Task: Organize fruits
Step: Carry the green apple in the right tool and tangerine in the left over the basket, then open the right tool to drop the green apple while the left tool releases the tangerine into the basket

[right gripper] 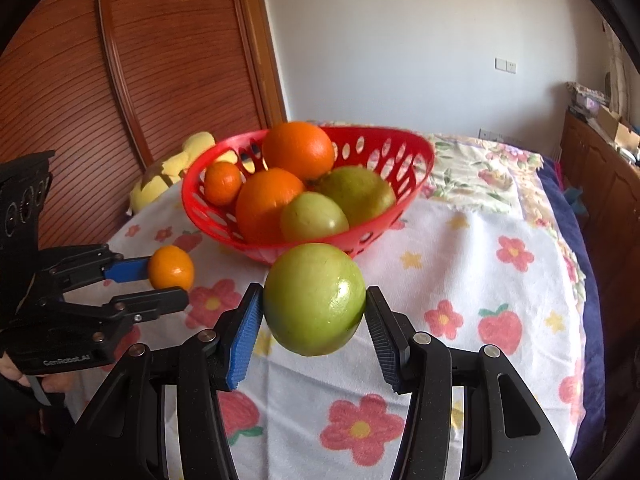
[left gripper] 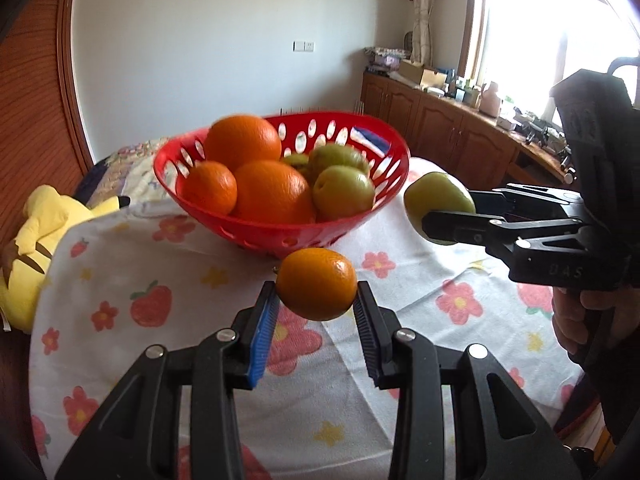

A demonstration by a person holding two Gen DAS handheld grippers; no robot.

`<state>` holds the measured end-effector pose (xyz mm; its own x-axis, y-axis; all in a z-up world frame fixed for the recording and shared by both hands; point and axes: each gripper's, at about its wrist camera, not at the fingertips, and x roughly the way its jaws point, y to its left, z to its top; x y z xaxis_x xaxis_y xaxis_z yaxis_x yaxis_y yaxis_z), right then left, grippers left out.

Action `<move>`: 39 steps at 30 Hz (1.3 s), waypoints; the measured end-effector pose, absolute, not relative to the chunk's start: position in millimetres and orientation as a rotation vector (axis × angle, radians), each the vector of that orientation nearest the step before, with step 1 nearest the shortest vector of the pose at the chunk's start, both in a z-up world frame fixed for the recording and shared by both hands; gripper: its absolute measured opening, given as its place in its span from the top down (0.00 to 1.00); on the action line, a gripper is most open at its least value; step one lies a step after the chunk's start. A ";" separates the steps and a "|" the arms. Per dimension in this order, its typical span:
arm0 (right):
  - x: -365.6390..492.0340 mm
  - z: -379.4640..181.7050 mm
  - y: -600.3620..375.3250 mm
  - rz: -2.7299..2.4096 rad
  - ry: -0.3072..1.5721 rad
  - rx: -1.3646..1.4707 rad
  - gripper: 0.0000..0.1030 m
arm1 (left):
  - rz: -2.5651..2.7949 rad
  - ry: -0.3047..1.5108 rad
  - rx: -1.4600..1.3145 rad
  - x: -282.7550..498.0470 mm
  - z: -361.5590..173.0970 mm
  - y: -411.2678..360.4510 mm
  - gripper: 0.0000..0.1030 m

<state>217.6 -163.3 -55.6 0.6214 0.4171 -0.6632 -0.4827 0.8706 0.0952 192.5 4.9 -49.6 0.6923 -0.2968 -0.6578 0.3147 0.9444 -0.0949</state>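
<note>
We are holding a small round orange mandarin (left gripper: 316, 284) in the closed left gripper (left gripper: 316, 300) and a smooth green round fruit (right gripper: 314, 299) in the closed right gripper (right gripper: 314, 312), both just before the red perforated plastic basket (right gripper: 416, 160), so next we must probably carry them over its rim and release.

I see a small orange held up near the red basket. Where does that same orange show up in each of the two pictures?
Left wrist view: the small orange sits low in the centre, clamped between the left gripper jaws.
Right wrist view: the same orange is at the left edge, held by the gripper coming in from the side.
Shared landmark: the red basket of fruit just behind it.
</note>
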 end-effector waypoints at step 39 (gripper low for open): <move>367.5 -37.2 -130.3 0.512 0.716 -0.226 0.49 | -0.351 0.661 0.036 299.2 -29.7 13.6 0.65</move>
